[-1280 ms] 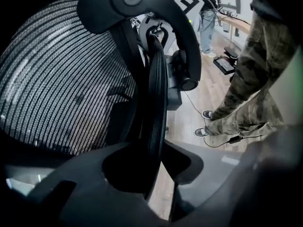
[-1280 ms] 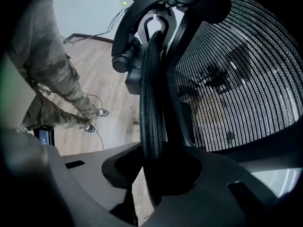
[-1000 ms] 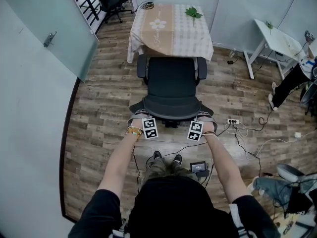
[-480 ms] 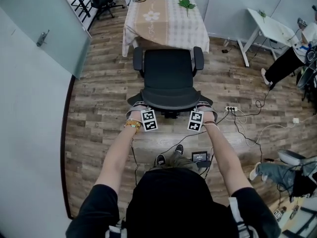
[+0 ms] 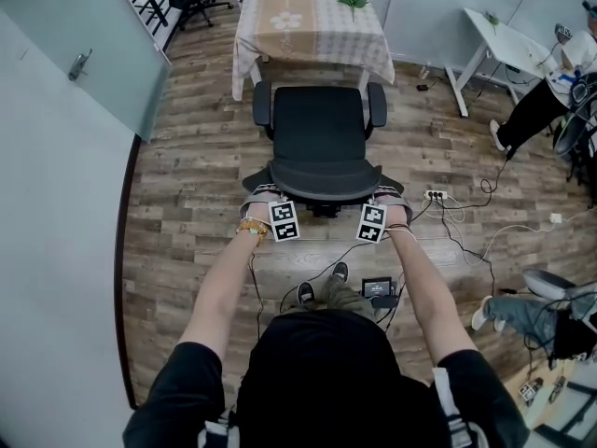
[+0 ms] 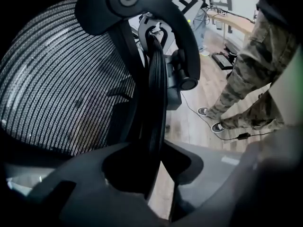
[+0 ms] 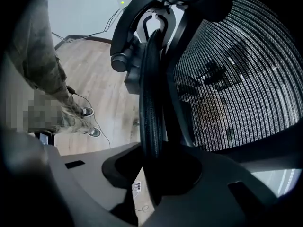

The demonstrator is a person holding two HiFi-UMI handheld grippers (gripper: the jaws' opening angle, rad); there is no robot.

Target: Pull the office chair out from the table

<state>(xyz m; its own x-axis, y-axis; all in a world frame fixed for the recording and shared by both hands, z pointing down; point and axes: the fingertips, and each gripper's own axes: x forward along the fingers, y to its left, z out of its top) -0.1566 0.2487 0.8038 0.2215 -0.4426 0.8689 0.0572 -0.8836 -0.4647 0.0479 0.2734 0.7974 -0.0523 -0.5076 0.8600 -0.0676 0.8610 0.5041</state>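
You held the office chair (image 5: 319,138) by its mesh backrest (image 5: 320,180). Your left gripper (image 6: 150,174) and right gripper (image 7: 152,174) each pinched a side rim. The chair stood on the wood floor (image 5: 187,185), close before the cloth-covered table (image 5: 312,28).

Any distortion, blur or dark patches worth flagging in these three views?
Head view: heavy fisheye bows the floorboards, otherwise sharp and evenly lit. Left gripper view: left claw close, dark and soft; the office chair's mesh is crisp. Right gripper view: right claw likewise, black vignetted corners.
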